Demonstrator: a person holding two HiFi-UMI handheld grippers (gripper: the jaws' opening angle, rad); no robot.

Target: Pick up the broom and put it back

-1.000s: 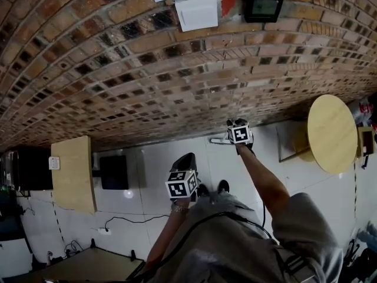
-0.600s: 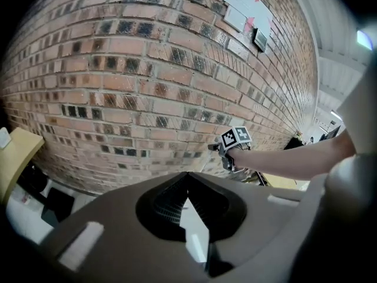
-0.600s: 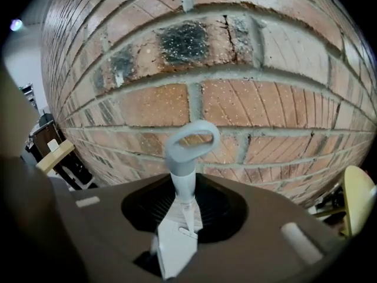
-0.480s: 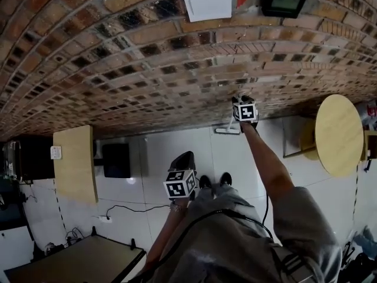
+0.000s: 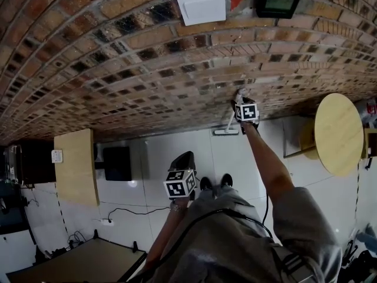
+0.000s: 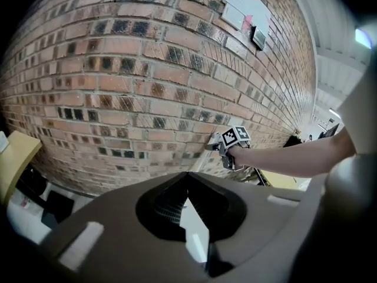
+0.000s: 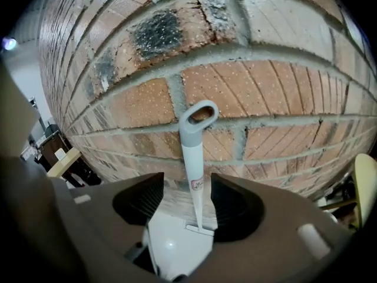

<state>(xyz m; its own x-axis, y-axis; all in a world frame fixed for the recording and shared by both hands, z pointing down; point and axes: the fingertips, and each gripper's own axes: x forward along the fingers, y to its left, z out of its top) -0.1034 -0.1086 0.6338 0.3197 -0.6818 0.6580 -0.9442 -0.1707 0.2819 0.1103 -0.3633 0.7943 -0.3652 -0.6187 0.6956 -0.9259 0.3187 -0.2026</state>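
Note:
The broom (image 7: 191, 152) has a white handle with a grey loop at its top. It stands leaning against the brick wall (image 7: 265, 93), and its head (image 5: 226, 132) is on the white floor. My right gripper (image 7: 187, 181) is opening around the handle. The handle stands between the jaws with a gap at each pad. In the head view the right gripper (image 5: 241, 100) is held out at the wall by the handle's top. My left gripper (image 5: 184, 158) hangs lower and nearer the body, shut with nothing in it; in its own view the left gripper (image 6: 187, 174) points at the wall.
A round wooden table (image 5: 336, 133) stands to the right of the broom. To the left are a wooden panel (image 5: 75, 170) and a black box (image 5: 116, 163). A cable (image 5: 126, 211) runs across the floor. A dark tabletop (image 5: 88, 264) is at bottom left. The person's shoes (image 5: 213, 183) are below the broom.
My right gripper has moved in toward the brick wall together with the broom handle. The left gripper has stayed where it was.

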